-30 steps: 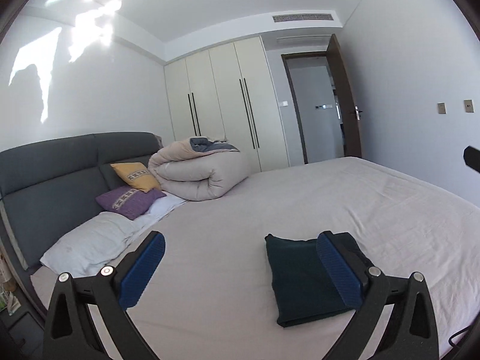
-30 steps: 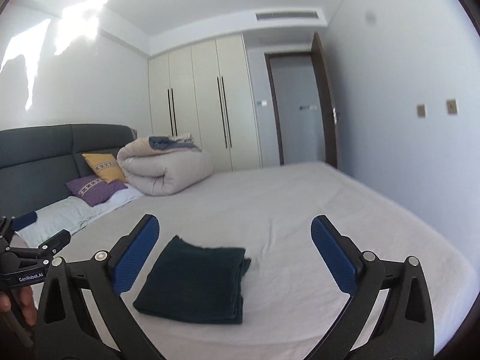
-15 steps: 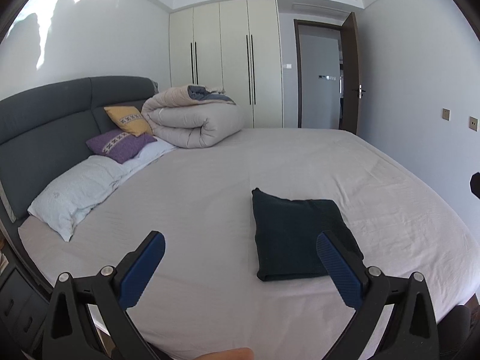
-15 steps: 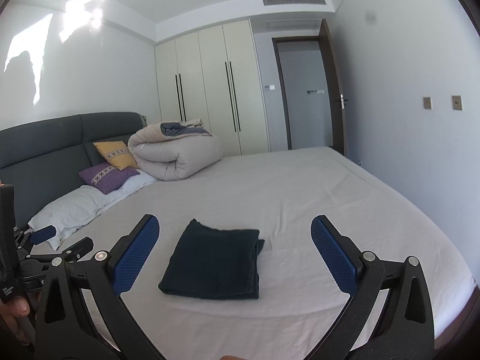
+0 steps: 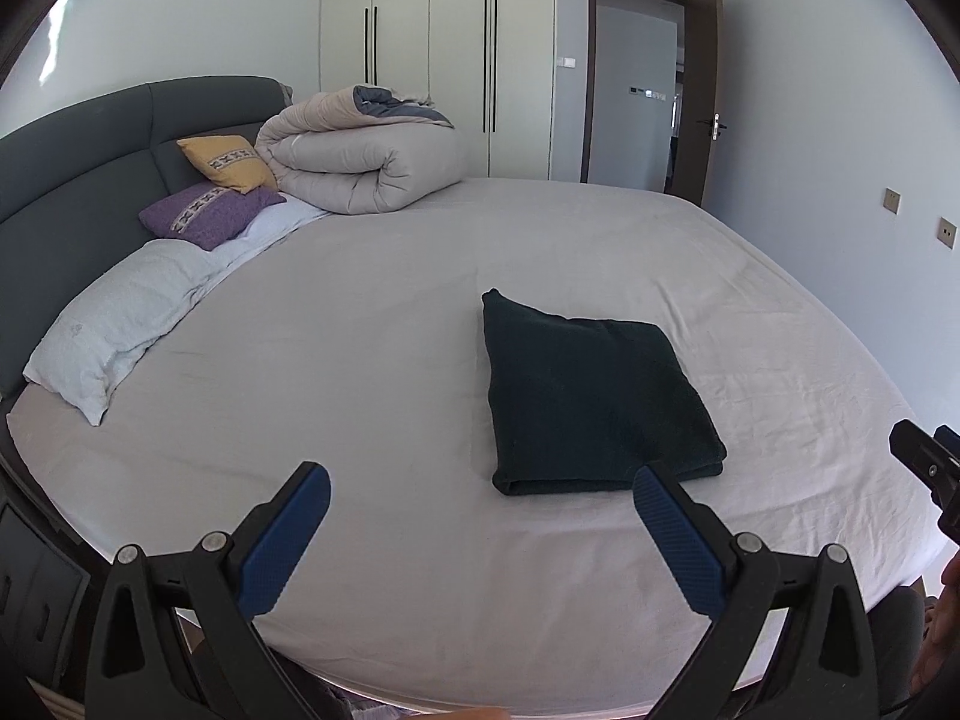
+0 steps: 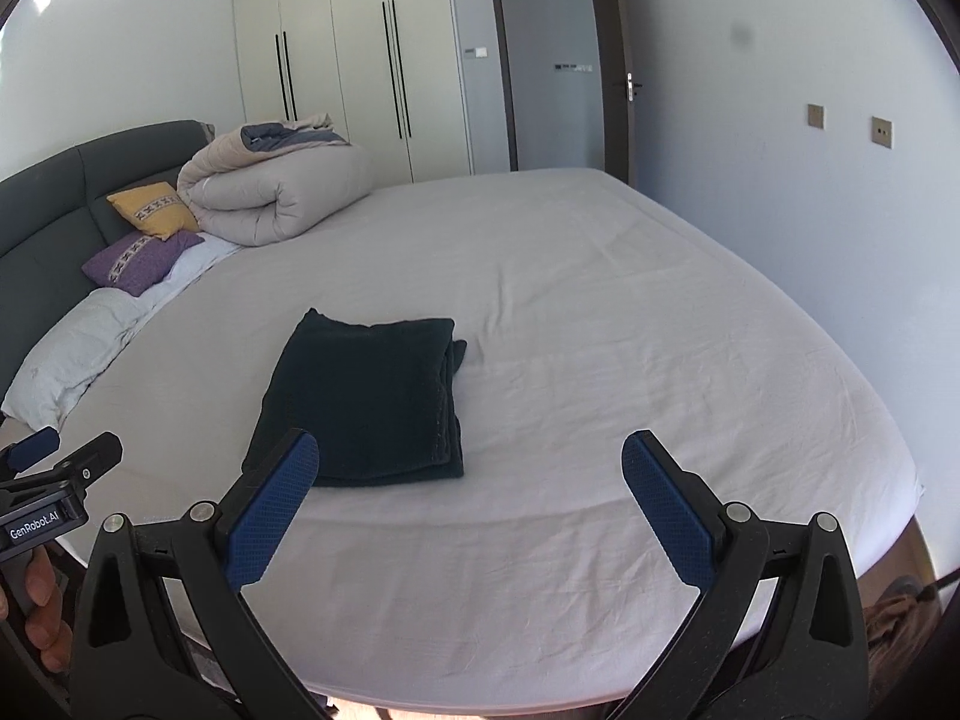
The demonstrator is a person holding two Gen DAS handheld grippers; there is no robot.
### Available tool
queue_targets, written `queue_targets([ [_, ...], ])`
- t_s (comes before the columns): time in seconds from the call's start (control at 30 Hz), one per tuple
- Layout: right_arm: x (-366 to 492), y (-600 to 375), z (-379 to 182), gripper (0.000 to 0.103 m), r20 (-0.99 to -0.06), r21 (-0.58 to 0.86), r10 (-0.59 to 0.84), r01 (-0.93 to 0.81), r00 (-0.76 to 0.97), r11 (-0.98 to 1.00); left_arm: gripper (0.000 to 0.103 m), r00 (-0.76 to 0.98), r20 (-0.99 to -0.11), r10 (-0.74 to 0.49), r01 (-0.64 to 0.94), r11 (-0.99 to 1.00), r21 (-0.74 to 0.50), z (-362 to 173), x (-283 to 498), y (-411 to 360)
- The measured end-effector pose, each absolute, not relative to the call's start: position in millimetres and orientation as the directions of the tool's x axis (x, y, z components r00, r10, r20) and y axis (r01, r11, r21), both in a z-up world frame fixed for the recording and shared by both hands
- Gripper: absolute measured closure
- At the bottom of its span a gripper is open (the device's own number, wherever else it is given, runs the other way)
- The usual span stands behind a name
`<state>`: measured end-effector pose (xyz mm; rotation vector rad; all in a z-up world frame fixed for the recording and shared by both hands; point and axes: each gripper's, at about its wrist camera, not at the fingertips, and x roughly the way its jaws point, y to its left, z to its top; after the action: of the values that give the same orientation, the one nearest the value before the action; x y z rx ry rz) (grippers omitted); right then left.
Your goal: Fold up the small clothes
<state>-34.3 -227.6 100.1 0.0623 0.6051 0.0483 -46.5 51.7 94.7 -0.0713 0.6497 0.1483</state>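
Folded dark garment [image 5: 591, 396] lying flat on the bed [image 5: 360, 360], ahead of both empty, spread tongs: forward-right of the left tongs [image 5: 480, 540], forward-left of the right tongs [image 6: 471, 501], its long axis running away from them, neither clearly nearer.

My left gripper [image 5: 480, 507] is held level in the air with its jaws spread wide and nothing between the blue pads [image 5: 282, 546]. My right gripper [image 6: 468, 480] is posed the same way, jaws wide apart and empty. Each shows at the edge of the other's view, side by side. My left hand [image 6: 42, 618] wraps its handle.
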Motion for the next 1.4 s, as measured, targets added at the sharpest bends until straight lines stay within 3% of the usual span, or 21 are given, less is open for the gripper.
queue_targets([
  [1.4, -8, -186, 42, 0.0, -0.677, 0.059, 0.075, -0.048, 0.732, 0.997, 0.0, 0.738, -0.667, 0.105, -0.157, 0.987, -0.018, 65, -33, 64],
])
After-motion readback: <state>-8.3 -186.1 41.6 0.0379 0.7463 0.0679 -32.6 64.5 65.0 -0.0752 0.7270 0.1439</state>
